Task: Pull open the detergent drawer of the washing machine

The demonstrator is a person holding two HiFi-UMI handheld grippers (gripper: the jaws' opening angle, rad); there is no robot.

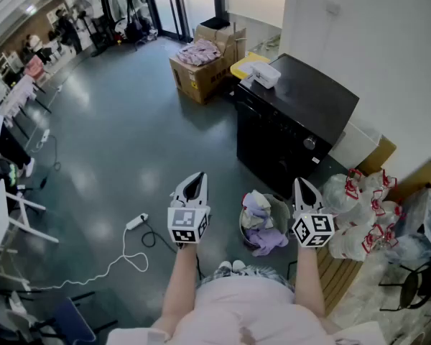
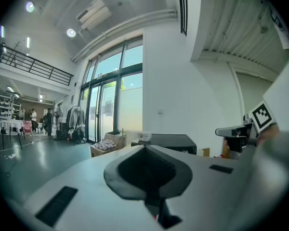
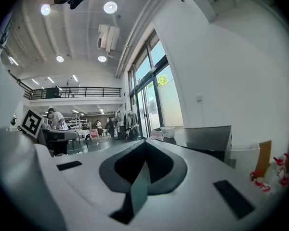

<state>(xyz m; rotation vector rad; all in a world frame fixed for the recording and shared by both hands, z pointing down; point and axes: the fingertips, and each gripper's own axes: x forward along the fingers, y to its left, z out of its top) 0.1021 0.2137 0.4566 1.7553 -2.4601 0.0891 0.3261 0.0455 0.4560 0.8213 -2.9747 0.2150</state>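
Left gripper (image 1: 195, 185) and right gripper (image 1: 304, 191) were both closed and empty. Washing machine (image 1: 291, 121) stood ahead, well apart, nearer the right gripper. Detergent drawer not distinguishable. Judged: approach, grip and pull all remained.

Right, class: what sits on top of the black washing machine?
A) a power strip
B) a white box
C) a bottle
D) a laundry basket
B: a white box rests on the top of the washing machine, at its far corner.
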